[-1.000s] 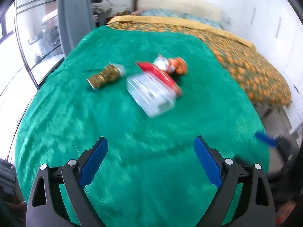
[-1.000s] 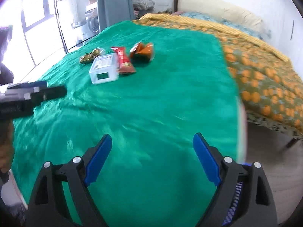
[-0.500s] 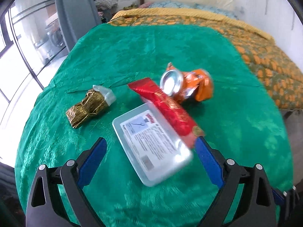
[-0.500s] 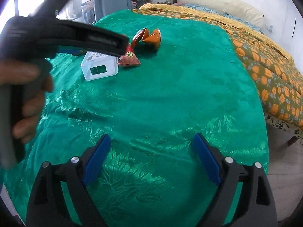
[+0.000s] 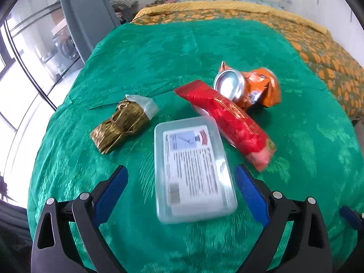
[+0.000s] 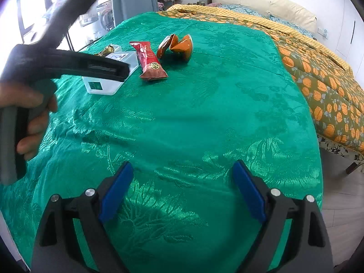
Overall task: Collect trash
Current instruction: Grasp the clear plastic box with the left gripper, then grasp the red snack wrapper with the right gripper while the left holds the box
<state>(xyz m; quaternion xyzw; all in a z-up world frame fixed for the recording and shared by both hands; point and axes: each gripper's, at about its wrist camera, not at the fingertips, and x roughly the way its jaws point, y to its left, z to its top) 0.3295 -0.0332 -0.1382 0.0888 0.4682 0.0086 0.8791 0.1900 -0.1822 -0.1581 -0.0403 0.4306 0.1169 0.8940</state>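
Four pieces of trash lie on the green bedspread [image 5: 227, 45], grouped toward its window-side edge. Count: one clear plastic box [image 5: 193, 170] with a printed label on its lid; one red foil packet [image 5: 227, 119]; one crushed orange can [image 5: 248, 87]; one gold-wrapped bundle [image 5: 120, 125] with a strip of pale tape at one end.

The red foil packet rests with its far end against the can, and its long side runs just beside the box's far corner. The gold-wrapped bundle lies apart from the box, on the window side. In the right wrist view the same four items appear, the bundle [image 6: 107, 50] mostly hidden behind the left gripper's black body.

The left gripper [image 5: 179, 191] has its jaws spread wide, one blue pad on either side of the box; the pads do not touch it. Nothing is held. A hand [image 6: 27, 118] grips its handle.

The right gripper [image 6: 182, 188] is also spread wide and empty, over bare bedspread well apart from the trash, nearer the foot edge.

Surroundings: one orange-patterned quilt [image 6: 318, 86] covers the bed beyond the bedspread, a cream headboard [image 6: 261, 2] behind it; a grey curtain [image 5: 84, 13] and glass doors [image 5: 27, 52] stand at the window side.
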